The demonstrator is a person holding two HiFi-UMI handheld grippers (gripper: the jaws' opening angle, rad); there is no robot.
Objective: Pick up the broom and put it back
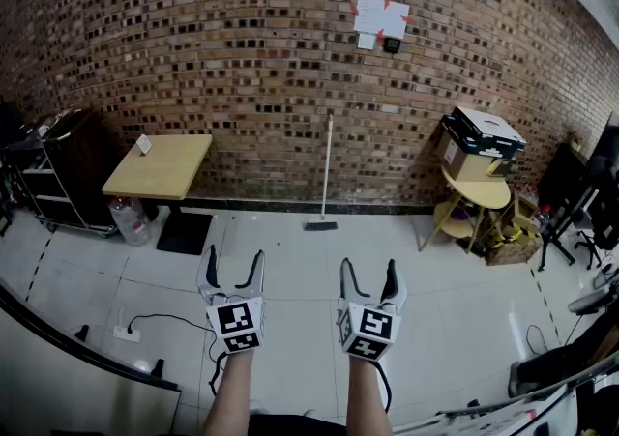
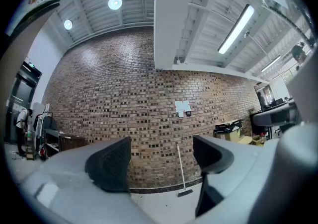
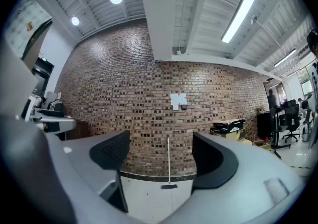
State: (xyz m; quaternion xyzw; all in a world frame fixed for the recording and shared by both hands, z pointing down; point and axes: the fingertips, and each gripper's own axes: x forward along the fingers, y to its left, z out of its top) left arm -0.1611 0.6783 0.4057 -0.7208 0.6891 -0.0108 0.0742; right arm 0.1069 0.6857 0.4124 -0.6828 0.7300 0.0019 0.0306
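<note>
The broom (image 1: 326,173) stands upright against the brick wall, its head on the white floor. It also shows far off between the jaws in the left gripper view, broom (image 2: 181,167), and in the right gripper view, broom (image 3: 168,163). My left gripper (image 1: 232,268) and right gripper (image 1: 368,275) are held side by side, level, well short of the broom. Both are open with nothing between their jaws.
A wooden table (image 1: 161,165) stands left of the broom, with a water bottle (image 1: 129,219) and a black mat (image 1: 185,232) beneath. A round table with a box (image 1: 479,149) is at the right. A cable (image 1: 164,325) lies on the floor near left.
</note>
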